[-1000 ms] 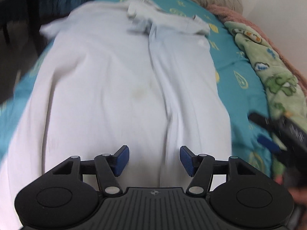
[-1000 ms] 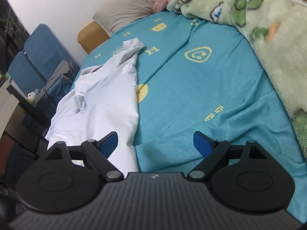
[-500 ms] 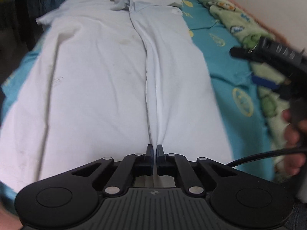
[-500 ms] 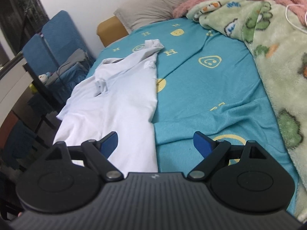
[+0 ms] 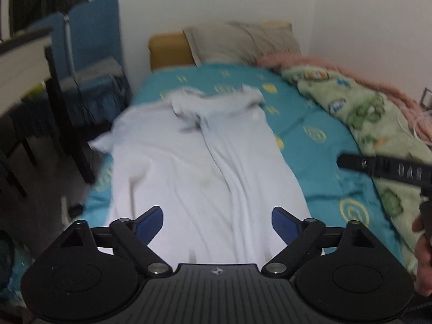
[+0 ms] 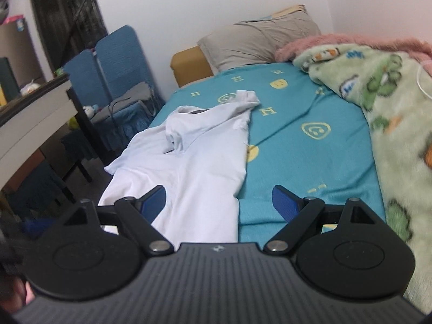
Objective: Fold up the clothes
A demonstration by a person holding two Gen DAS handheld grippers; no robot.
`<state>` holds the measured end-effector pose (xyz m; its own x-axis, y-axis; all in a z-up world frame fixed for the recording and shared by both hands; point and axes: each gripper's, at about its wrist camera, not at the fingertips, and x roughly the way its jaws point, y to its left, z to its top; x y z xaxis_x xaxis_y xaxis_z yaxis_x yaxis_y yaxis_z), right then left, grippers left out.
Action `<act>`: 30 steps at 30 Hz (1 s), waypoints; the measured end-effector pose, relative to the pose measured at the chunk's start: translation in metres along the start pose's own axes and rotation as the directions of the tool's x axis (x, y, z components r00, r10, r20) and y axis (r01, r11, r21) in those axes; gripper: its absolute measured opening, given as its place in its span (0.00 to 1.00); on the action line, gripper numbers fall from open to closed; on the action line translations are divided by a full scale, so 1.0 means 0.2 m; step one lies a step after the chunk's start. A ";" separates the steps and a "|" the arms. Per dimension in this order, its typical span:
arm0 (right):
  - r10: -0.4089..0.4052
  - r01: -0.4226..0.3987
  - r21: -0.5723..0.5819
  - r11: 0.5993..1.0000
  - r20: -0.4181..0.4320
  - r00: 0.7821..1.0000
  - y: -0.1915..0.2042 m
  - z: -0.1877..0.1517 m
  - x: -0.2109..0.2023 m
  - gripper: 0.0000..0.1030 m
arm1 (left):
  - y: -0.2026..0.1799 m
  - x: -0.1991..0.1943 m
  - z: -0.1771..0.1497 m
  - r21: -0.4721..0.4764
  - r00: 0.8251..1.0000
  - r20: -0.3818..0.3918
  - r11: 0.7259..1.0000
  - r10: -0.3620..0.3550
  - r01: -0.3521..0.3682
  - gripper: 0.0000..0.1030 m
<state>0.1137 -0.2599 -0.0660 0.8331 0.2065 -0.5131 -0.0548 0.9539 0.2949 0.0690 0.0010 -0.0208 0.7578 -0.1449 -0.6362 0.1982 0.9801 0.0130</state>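
Jaws on the left gripper stand wide apart with nothing between them; half a second ago they were pinched shut on the centre ridge of the white shirt, so the cloth has been let go and the gripper has pulled back and up, the view now taking in the whole bed. Right gripper jaws also spread, nothing held, same as before, hovering over the shirt's hem at the foot end of the bed.

Shirt lies lengthwise along the left edge of the bed, collar toward the headboard end, hem toward the foot. One sleeve hangs off the left edge, the other is flung toward the pillow. A raised crease runs down its middle where the pinch was. Judgement: that pinch-and-release looks like a straightening tug, not a fold; the shirt lies spread out, not folded. Left view is motion-blurred, so fine wrinkles can't be read.

Containers: none seen. Green blanket heaped along the right edge of the bed, well apart from the shirt.
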 end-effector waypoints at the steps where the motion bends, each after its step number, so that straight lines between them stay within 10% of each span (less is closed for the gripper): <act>1: 0.007 -0.007 -0.028 1.000 -0.010 1.000 0.03 0.02 0.02 0.85 | 0.03 -0.01 0.01 -0.006 1.000 0.020 1.000 0.010 -0.010 0.98; 15: 0.135 -0.216 -0.428 0.877 -0.212 0.968 0.87 0.28 0.95 0.84 | 0.54 -0.07 -0.08 -0.143 0.995 0.045 0.987 0.084 -0.077 1.00; 23: 0.143 -0.349 -0.655 0.670 -0.347 0.927 1.53 0.11 1.73 0.84 | 0.75 0.11 -0.15 -0.237 0.977 -0.003 0.949 0.211 -0.206 1.00; 30: 0.048 -0.290 -0.794 0.533 -0.314 0.948 1.88 -0.05 2.12 0.76 | 0.78 0.29 -0.12 -0.261 0.967 -0.031 0.931 0.255 -0.254 0.99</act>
<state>0.4414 0.1880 -0.1812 0.6144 0.3102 -0.7255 -0.7084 0.6217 -0.3341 0.1288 0.1480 -0.0749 0.7638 0.1138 -0.6353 -0.1699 0.9851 -0.0279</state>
